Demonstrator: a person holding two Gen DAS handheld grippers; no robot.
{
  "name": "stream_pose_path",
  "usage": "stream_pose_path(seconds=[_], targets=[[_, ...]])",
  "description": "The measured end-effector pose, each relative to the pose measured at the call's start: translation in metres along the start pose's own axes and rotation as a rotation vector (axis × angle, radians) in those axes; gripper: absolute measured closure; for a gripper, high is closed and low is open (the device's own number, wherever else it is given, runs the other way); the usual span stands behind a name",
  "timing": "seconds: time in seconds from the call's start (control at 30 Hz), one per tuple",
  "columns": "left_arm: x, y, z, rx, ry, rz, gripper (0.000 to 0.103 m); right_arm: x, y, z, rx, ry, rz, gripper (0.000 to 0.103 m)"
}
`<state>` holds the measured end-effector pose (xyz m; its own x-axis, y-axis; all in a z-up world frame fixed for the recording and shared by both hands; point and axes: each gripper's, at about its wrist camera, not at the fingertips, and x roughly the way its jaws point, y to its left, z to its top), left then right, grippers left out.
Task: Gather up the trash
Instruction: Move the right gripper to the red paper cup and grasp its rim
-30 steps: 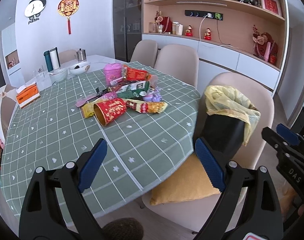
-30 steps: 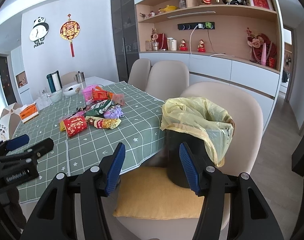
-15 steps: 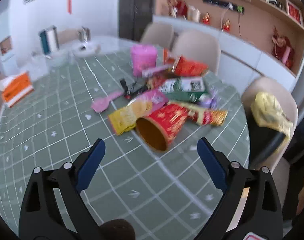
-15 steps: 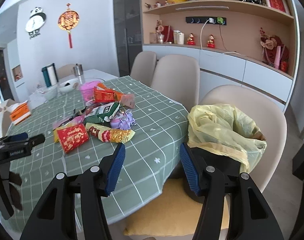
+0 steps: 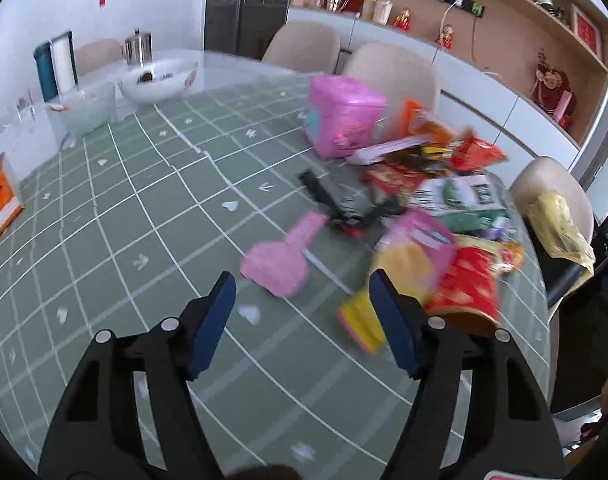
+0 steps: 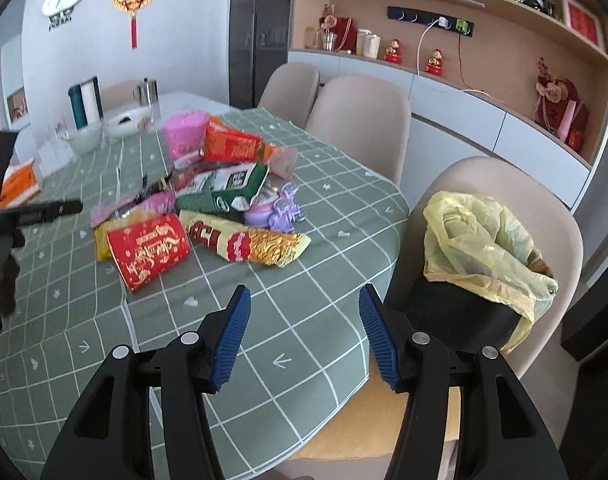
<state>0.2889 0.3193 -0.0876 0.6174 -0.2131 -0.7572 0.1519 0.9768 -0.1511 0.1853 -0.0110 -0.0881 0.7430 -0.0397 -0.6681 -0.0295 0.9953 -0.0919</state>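
Left wrist view: the left hand-held gripper (image 5: 302, 300) is seen spread wide and empty over the worktop (image 5: 144, 216), aimed at a pink scoop-shaped scrap (image 5: 282, 254) beside the trash pile (image 6: 208, 216) toward the worktop's right edge. Blur is noted (w/ fast motion likely), so flat wrappers could be missed or pushed off the edge. The right hand-held gripper (image 6: 304, 324) is also held apart, nothing gripped, near the lined bin (image 6: 479, 256) on a chair.

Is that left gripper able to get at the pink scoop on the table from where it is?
Probably yes. The left gripper is open and the pink scoop lies flat on the tablecloth just ahead of its fingertips, apart from the wrapper pile, with nothing between them.
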Motion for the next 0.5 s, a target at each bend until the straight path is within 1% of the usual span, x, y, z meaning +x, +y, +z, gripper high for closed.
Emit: stream_pose_path(seconds=[0.07,0.17,0.27,0.3,0.37,0.43,0.5], targets=[[0.020,0.012,0.008,-0.008,0.044,0.002,0.044,0.004,0.002,-0.002,0.014,0.017,0.000,0.049],[0.039,0.019,0.014,-0.018,0.069,0.003,0.045,0.007,0.010,0.000,0.038,0.034,0.009,0.049],[0.053,0.021,0.019,0.000,0.084,0.005,0.045,0.005,0.018,0.000,0.035,0.029,0.010,0.049],[0.057,0.020,0.020,0.006,0.096,0.009,0.045,0.005,0.022,0.001,0.030,0.032,0.026,0.049],[0.065,0.020,0.020,0.000,0.129,0.025,0.055,0.007,0.033,0.001,0.013,0.051,0.074,0.049],[0.062,0.020,0.018,-0.011,0.119,0.029,0.055,0.009,0.046,0.001,-0.008,0.063,0.093,0.049],[0.055,0.024,0.014,-0.047,0.115,0.013,0.056,0.011,0.062,0.002,-0.040,0.068,0.117,0.049]])
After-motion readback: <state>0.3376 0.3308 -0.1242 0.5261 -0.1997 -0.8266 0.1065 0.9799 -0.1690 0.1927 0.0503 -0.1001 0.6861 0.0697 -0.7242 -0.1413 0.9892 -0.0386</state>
